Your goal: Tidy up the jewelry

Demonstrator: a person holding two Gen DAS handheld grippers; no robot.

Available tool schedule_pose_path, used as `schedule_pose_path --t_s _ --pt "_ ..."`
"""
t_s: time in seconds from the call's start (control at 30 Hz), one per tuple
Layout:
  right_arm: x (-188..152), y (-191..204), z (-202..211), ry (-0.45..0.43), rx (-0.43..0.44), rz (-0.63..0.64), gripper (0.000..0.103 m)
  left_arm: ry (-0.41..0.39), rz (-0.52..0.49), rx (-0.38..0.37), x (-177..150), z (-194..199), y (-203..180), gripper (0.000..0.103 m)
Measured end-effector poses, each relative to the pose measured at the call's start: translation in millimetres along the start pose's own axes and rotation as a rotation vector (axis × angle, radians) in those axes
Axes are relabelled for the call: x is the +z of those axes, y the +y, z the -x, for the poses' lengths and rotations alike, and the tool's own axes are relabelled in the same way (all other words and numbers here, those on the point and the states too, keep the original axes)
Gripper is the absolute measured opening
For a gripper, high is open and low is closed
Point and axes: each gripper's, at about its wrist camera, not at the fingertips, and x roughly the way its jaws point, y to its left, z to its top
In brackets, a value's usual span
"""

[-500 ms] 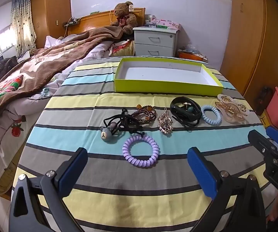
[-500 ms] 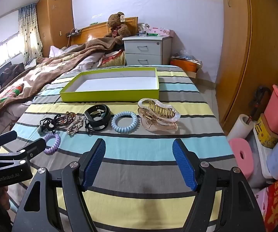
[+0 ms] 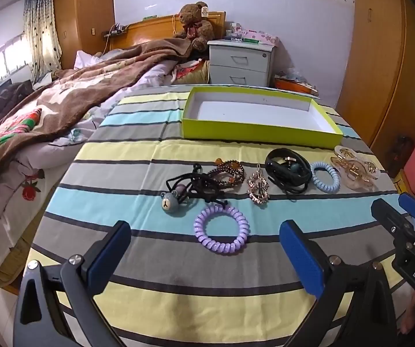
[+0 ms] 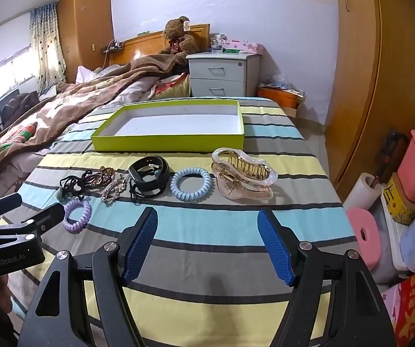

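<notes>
Both grippers are held low and level over the striped tablecloth (image 3: 155,266), jaws spread wide and empty. Just ahead of the left gripper (image 3: 204,248) a purple coil hair tie (image 3: 221,232) is laid flat. Beyond the right gripper (image 4: 207,241), a clear claw clip (image 4: 243,175) is set with its long axis crosswise, before the green tray (image 4: 167,143).

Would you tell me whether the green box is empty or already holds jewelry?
Empty: the green box shows only its bare white floor.
</notes>
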Motion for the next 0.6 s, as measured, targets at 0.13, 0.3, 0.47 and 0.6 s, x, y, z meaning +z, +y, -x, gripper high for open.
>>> schedule_pose_path --t_s 0.13,0.3,0.47,0.6 --pt "0.5 -0.1 -0.1 0.002 0.0 -0.001 0.072 -0.005 -0.003 0.0 0.4 0.8 -0.4 0.103" --pt "0.0 0.2 0.7 0.0 -0.001 0.0 0.072 -0.001 0.007 -0.004 0.5 0.6 1.1 0.103" --pt "-1.6 1.6 0.9 -0.002 0.0 0.004 0.072 -0.005 0.009 -0.004 0.5 1.3 2.4 0.103" --pt "-6.8 -0.1 0.4 0.002 -0.004 0.004 0.072 -0.003 0.013 -0.005 0.2 2.1 4.0 0.103"
